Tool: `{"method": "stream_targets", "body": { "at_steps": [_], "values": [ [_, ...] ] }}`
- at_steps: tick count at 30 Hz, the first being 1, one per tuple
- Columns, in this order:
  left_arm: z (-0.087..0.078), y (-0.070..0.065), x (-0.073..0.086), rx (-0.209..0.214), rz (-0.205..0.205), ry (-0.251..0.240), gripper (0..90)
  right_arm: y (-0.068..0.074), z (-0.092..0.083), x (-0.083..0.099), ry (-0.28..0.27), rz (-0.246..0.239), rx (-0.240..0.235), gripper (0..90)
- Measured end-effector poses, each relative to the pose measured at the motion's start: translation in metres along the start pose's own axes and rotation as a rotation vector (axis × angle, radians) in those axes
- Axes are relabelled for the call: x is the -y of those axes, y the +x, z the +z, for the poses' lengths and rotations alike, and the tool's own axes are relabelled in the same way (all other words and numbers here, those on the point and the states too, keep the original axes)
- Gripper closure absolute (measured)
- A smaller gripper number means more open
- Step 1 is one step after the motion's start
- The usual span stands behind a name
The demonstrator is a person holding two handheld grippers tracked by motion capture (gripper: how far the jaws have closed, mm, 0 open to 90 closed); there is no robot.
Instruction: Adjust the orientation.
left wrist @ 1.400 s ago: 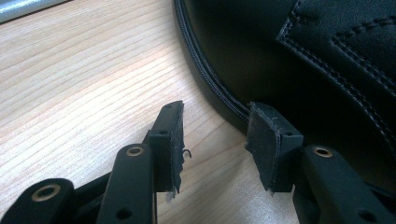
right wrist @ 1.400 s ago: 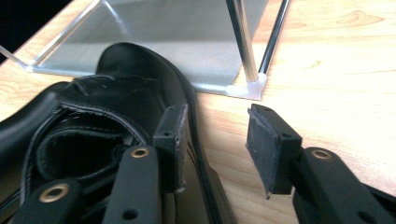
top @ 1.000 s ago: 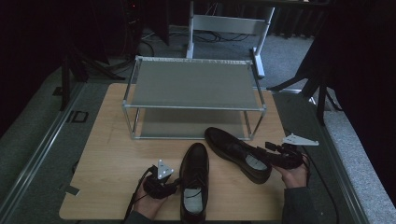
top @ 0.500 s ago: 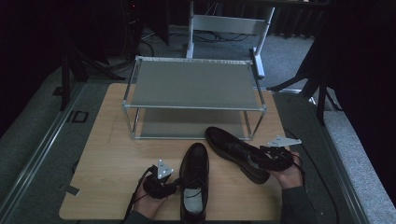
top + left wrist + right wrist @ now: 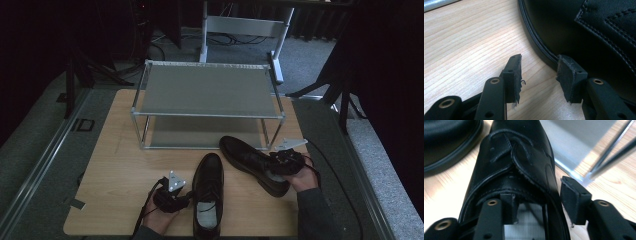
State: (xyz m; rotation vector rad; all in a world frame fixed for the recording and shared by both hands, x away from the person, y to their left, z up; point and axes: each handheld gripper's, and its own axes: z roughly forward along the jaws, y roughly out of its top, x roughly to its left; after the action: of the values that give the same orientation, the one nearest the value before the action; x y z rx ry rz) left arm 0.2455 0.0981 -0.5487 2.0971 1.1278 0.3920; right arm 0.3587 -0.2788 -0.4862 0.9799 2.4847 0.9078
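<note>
- My right hand-held gripper (image 5: pixel 537 202) straddles the angled black leather shoe's (image 5: pixel 511 165) side wall; its jaws have just been closing, outer pad not touching.
- My left hand-held gripper (image 5: pixel 539 75), spread, holds nothing beside the second black shoe (image 5: pixel 584 32) on the wooden desk (image 5: pixel 469 42).
- A grey metal shoe rack (image 5: pixel 207 92) stands behind.

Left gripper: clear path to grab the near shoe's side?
Probably yes. The left gripper sits open beside the near shoe, one jaw already at its sole edge, bare tabletop between the jaws, nothing blocking.

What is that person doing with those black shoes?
A person holds a tool in each hand at a wooden table with a metal shoe rack. The right tool has one jaw inside the angled shoe and one outside its side wall, and the jaws have just been closing. The left tool rests open beside the straight shoe, one pad at its sole.
</note>
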Motion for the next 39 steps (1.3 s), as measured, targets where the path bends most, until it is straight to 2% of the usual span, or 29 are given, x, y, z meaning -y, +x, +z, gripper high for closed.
{"method": "stream_targets", "body": {
  "at_steps": [1,3,4,5,8,11,12,15,18,22,26,28,33,36,39],
  "values": [
    [0.000,0.000,0.000,0.001,-0.001,0.000,55.5,0.001,0.000,0.000,-0.016,-0.010,0.010,56.8],
    [0.000,0.000,0.000,0.002,-0.002,0.000,55.4,0.003,-0.001,0.000,-0.022,-0.020,0.020,59.4],
    [0.000,0.000,0.000,0.003,-0.003,-0.001,55.5,0.004,-0.002,-0.001,-0.025,-0.026,0.030,63.2],
    [0.000,0.000,0.000,0.002,-0.003,-0.001,55.5,0.007,-0.005,-0.001,-0.053,-0.035,0.048,70.6],
    [0.000,0.000,0.000,0.000,-0.002,-0.001,55.5,0.012,-0.008,0.000,-0.070,-0.037,0.066,74.0],
    [0.000,0.001,0.000,0.002,-0.004,-0.001,55.4,0.018,-0.015,0.000,-0.079,-0.009,0.063,78.1],
    [0.000,0.000,0.000,0.003,-0.005,-0.001,55.4,0.024,-0.023,0.001,-0.082,0.011,0.054,79.7],
    [0.000,0.000,0.000,0.000,-0.004,-0.002,55.4,0.027,-0.026,0.001,-0.080,0.014,0.058,80.2],
    [-0.001,-0.001,0.000,-0.001,-0.005,-0.006,55.3,0.042,-0.036,0.007,-0.073,0.023,0.095,80.4],
    [-0.007,0.000,0.000,0.018,-0.013,-0.018,54.1,0.052,-0.036,0.016,-0.055,0.033,0.121,80.3],
    [-0.012,-0.002,0.000,0.027,-0.010,-0.026,53.0,0.060,-0.036,0.022,-0.048,0.029,0.123,80.3],
    [-0.020,-0.005,0.001,0.037,-0.003,-0.036,52.4,0.069,-0.038,0.026,-0.044,0.034,0.128,80.2],
    [-0.033,-0.009,0.004,0.062,0.005,-0.049,51.6,0.079,-0.041,0.030,-0.042,0.019,0.111,76.9],
    [-0.034,-0.012,0.009,0.071,0.022,-0.026,51.6,0.077,-0.042,0.035,-0.052,0.041,0.087,70.1],
    [-0.029,-0.012,0.014,0.081,0.016,-0.002,51.6,0.074,-0.045,0.040,-0.071,0.086,0.055,65.5]
  ]
}}
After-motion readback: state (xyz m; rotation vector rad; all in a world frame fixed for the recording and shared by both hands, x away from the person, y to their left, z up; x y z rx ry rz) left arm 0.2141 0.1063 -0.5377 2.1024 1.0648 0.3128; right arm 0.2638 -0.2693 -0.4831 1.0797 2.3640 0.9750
